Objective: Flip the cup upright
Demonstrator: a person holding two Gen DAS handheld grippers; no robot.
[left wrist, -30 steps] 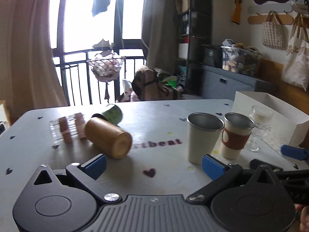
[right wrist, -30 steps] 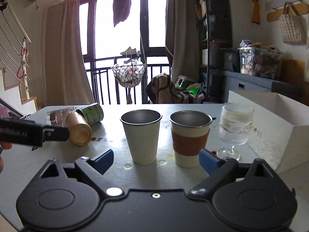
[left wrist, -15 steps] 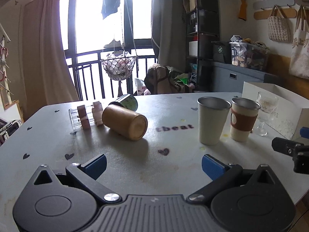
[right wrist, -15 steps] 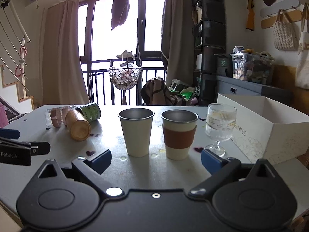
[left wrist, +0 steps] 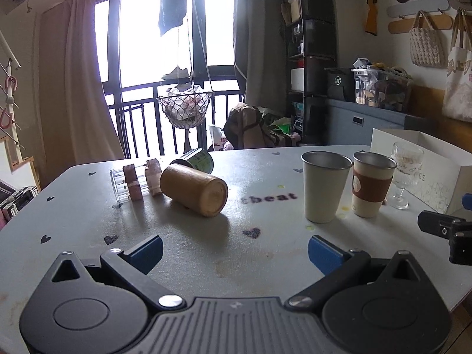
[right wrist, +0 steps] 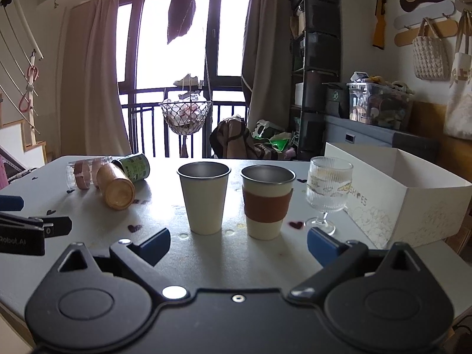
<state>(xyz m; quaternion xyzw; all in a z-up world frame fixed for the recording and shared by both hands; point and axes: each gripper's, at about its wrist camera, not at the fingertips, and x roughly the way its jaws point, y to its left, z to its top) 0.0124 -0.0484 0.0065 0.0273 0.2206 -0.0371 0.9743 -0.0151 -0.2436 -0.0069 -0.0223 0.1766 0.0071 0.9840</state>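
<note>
Approach step, nothing grasped yet. Left to right on the grey desk (left wrist: pixel 183 253): clear glass cup with pink bands (left wrist: pixel 129 183), green-labelled can (left wrist: pixel 198 160) and tan wooden cylindrical cup (left wrist: pixel 193 189) lie on their sides; 2 metal-rimmed cups and a ribbed stemmed glass stand upright. Likely next: reach the tan cup, grip across its body, rotate. Left gripper (left wrist: pixel 235 250) and right gripper (right wrist: pixel 239 244) both wide open, empty, held level, well short of the cups.

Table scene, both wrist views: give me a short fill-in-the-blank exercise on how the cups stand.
1. The wooden cup lies on its ____.
2. The cream cup stands ____.
3. The cup with the brown sleeve stands between the cream cup and the ____ glass.
4. Both the left gripper and the right gripper are ____.

Missing words: side; upright; stemmed; open
</note>
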